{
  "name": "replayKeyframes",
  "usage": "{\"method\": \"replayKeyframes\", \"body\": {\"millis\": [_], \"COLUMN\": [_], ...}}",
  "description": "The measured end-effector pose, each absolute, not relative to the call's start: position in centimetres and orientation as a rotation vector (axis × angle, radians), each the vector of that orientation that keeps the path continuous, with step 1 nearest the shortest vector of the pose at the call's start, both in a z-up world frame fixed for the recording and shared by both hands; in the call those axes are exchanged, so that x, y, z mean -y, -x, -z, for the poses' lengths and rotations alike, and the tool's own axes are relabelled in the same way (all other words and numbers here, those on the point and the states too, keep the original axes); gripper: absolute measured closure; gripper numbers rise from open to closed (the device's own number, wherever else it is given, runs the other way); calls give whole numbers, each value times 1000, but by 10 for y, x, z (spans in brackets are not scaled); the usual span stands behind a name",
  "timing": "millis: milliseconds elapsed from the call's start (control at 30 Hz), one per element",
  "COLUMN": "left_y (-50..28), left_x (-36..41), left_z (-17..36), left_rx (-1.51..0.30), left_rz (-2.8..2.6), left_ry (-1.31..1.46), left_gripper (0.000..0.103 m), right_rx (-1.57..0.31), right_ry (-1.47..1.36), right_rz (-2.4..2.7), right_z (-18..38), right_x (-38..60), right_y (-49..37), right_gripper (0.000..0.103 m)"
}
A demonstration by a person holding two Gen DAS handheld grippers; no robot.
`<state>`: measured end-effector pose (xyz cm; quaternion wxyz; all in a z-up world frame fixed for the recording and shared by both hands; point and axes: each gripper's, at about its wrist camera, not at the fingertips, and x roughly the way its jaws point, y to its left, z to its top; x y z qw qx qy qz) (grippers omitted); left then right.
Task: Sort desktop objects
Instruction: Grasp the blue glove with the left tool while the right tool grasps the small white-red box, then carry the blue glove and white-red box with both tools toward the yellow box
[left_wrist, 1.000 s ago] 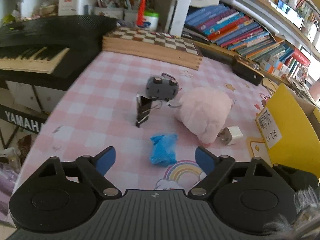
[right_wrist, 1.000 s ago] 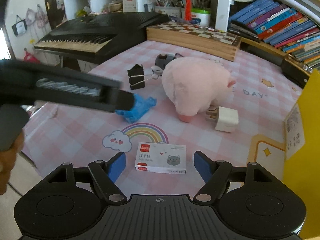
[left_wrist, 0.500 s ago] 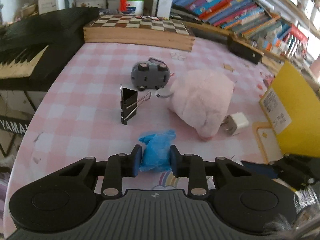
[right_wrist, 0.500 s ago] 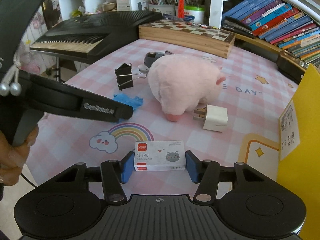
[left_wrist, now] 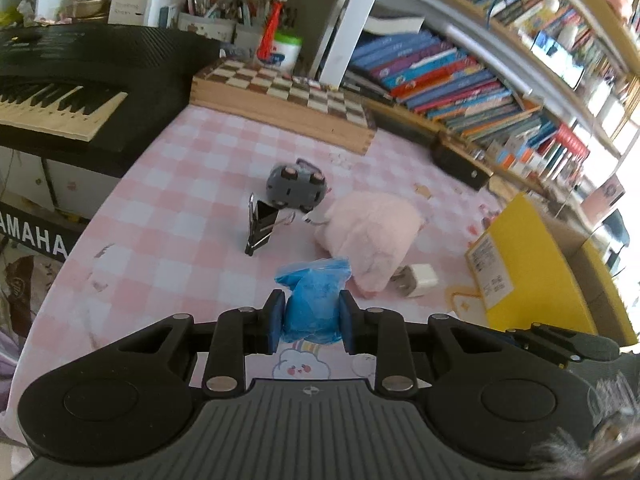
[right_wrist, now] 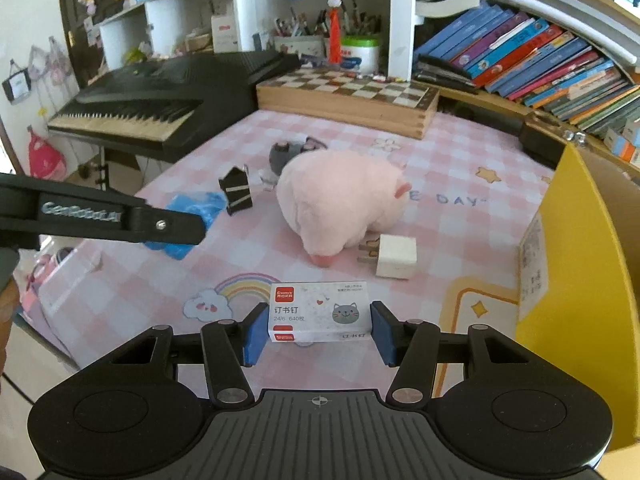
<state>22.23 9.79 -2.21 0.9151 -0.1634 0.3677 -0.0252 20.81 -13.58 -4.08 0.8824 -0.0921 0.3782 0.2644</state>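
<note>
Left wrist view: a second ago the left tool (left_wrist: 307, 322) stood wide open with the crumpled blue plastic bag (left_wrist: 314, 302) lying ahead of it on the worktop (left_wrist: 168, 216). Now its blue pads (left_wrist: 276, 320) are clamped on both sides of the bag, which sits squarely between them at the tool's 12 o'clock, its top bunched above the pad tips. Beyond it, the black binder clip (left_wrist: 260, 226) stands at about 11 o'clock, with the grey toy car (left_wrist: 296, 188) just behind that. The pink plush toy (left_wrist: 370, 236) lies at 1 o'clock, and the white charger plug (left_wrist: 416, 280) touches its near edge. The yellow box (left_wrist: 536, 268) stands at 2 o'clock.

Right wrist view: a second ago the right tool (right_wrist: 318, 330) was spread wide and the staple box (right_wrist: 318, 312) lay flat on the worktop between the open fingers. Now the pads (right_wrist: 254, 334) press against the two short ends of the staple box, gripping it at the tool's 12 o'clock with its printed face toward the camera and its far edge tipped up. The plush toy sits farther out at 12 o'clock, the charger plug at 1 o'clock just beside it. At 9 to 10 o'clock the left tool's black arm reaches in over the blue bag, which is partly hidden behind it.
</note>
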Motion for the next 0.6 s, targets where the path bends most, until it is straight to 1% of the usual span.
{"method": "replayKeyframes", "body": {"millis": [333,600], "left_y": [-179,-144], "left_x": [-111,-110], "left_z": [-11,-23], "left_rx": [-685,-657], "left_rz": [124,193], "left_ry": [401,430], "left_gripper": [78,78], "right_rx": [-740,-741], "right_ry": [109,88], "right_rz": [-509,-486], "right_z": [-1,-9], "right_x": [149,150], "right_y": [-180,-144], "right_gripper": [50,50]}}
